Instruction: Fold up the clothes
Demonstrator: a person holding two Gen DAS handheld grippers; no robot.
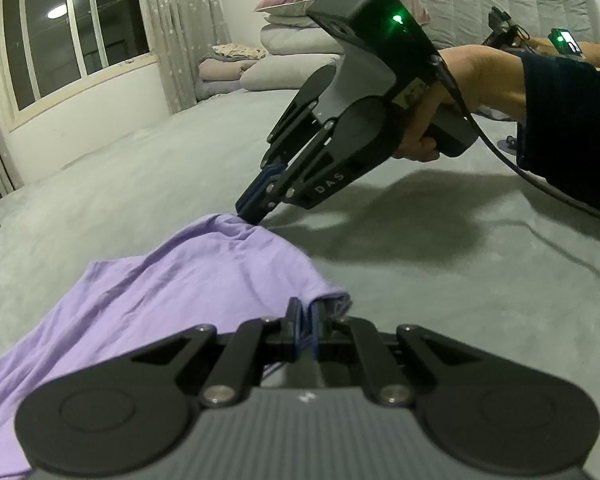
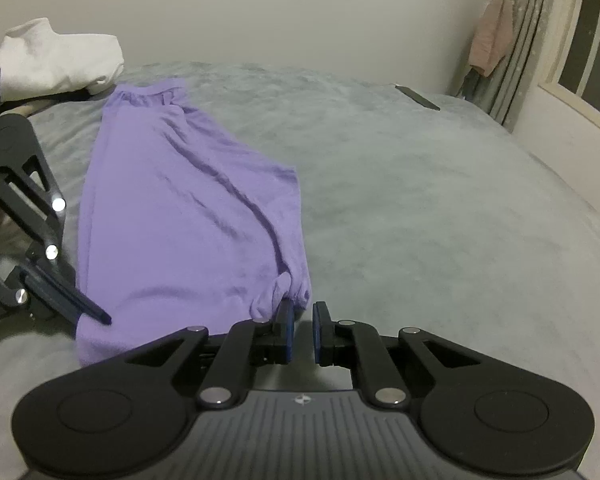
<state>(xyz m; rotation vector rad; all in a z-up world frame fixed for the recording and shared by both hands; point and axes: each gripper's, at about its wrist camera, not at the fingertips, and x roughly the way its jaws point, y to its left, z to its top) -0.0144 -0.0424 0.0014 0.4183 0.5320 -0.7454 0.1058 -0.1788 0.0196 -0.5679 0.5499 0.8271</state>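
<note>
- two grippers were set at the near hem of the purple garment [image 2: 188, 216], which lay on the grey bed cover [image 2: 420, 208].
- the left gripper [image 1: 305, 320] was seen clenched on one hem corner, at lower centre of its own view.
- the right gripper [image 2: 303, 320] was parted a little, the other corner just beyond its left pad and not pinched.
- the long axis ran from lower centre toward the upper left.
- open cover was left to the right; white bedding [image 2: 56, 60] crowded the far end.
</note>
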